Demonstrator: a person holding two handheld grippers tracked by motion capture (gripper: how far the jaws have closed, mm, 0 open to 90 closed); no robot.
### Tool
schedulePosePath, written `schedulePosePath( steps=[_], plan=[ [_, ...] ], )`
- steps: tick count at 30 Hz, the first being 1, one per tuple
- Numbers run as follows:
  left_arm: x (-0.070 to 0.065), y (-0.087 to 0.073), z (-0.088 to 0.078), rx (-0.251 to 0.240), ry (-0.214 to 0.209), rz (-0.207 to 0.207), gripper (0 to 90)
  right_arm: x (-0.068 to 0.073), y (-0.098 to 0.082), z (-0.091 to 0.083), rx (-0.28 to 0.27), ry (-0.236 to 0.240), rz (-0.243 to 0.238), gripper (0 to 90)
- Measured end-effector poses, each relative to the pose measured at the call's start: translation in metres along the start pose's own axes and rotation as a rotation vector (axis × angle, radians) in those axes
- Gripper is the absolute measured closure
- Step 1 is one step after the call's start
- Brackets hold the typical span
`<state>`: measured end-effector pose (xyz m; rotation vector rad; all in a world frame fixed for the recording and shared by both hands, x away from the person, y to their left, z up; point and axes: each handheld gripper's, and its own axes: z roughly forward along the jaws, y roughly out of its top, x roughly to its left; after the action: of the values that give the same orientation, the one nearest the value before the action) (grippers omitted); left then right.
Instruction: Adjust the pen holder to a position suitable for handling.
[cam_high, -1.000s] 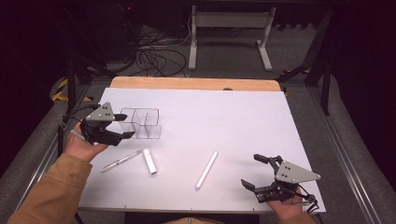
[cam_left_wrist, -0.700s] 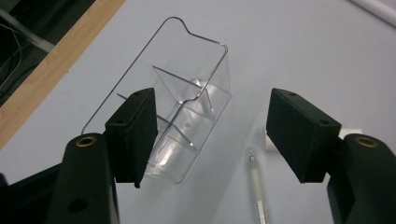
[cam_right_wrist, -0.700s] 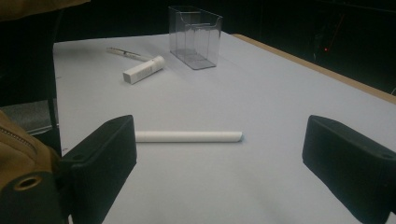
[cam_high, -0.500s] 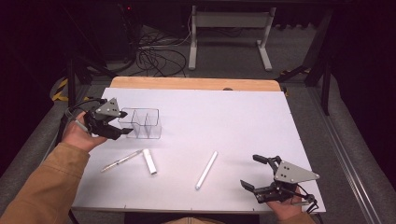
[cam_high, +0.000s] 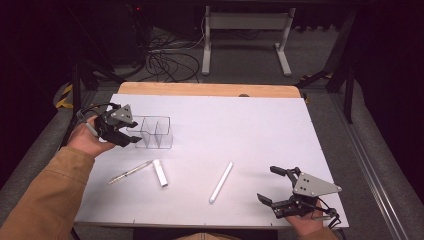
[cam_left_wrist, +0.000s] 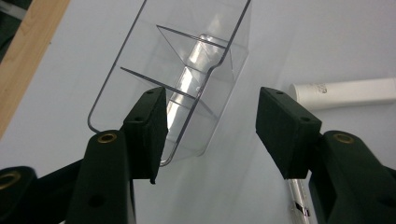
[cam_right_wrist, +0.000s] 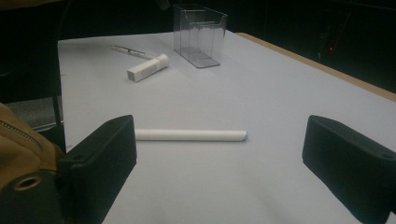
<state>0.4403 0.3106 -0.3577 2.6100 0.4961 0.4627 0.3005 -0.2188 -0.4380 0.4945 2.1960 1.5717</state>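
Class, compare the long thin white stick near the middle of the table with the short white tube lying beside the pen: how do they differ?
The long white stick is slimmer and longer; the short white tube is stubbier and thicker. The stick lies alone on the table, while the tube lies by the pen. Both are white and lie flat.

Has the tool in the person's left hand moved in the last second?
Yes. The left tool has shifted away from the person, now level with the clear organizer's end; its jaws have just been closing around that end wall.
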Motion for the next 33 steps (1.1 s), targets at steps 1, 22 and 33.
schedulePosePath(
  steps=[1, 22, 33],
  plan=[
    [0.002, 0.000, 0.001, 0.002, -0.007, -0.008, 44.6, 0.000, 0.000, 0.000, 0.000, 0.002, 0.001, 10.8],
    [0.013, -0.001, 0.021, 0.104, 0.000, 0.053, 72.9, 0.001, -0.001, 0.002, 0.011, 0.018, -0.002, 10.8],
    [0.012, 0.008, 0.019, 0.170, -0.033, 0.125, 78.2, 0.001, -0.002, 0.003, 0.012, 0.025, 0.000, 10.8]
  ],
)
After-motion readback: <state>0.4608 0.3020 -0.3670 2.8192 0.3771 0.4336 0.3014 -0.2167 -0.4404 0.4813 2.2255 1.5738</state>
